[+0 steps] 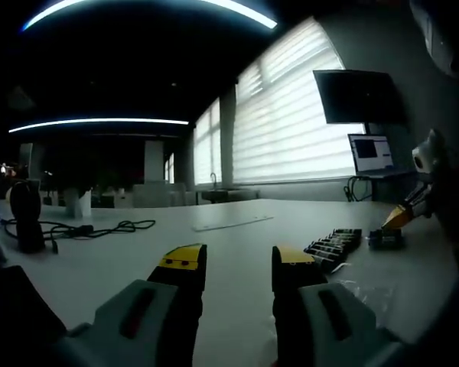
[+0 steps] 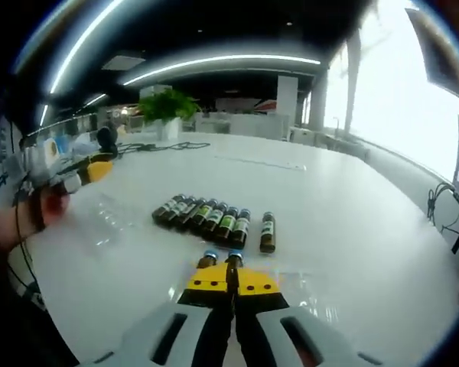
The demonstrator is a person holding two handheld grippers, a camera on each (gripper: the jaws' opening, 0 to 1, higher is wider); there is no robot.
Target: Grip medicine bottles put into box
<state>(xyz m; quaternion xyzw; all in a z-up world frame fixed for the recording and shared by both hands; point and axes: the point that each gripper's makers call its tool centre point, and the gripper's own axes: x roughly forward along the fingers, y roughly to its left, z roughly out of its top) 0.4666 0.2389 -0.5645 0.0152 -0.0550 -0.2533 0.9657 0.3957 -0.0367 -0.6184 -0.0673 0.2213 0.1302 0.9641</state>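
Several small dark medicine bottles lie side by side in a row on the white table, and one more bottle lies apart to their right. Two blue-capped bottles lie just beyond the yellow tips of my right gripper, whose jaws are pressed together with nothing between them. In the left gripper view the row of bottles is at the right, with my right gripper above a dark pair of bottles. My left gripper is open over bare table. A hand holds my left gripper left of the row.
Faint clear plastic packaging lies left of the row, and more clear plastic sits by my right gripper. A black cable and a dark stand are at the table's far left. A laptop stands at the back right.
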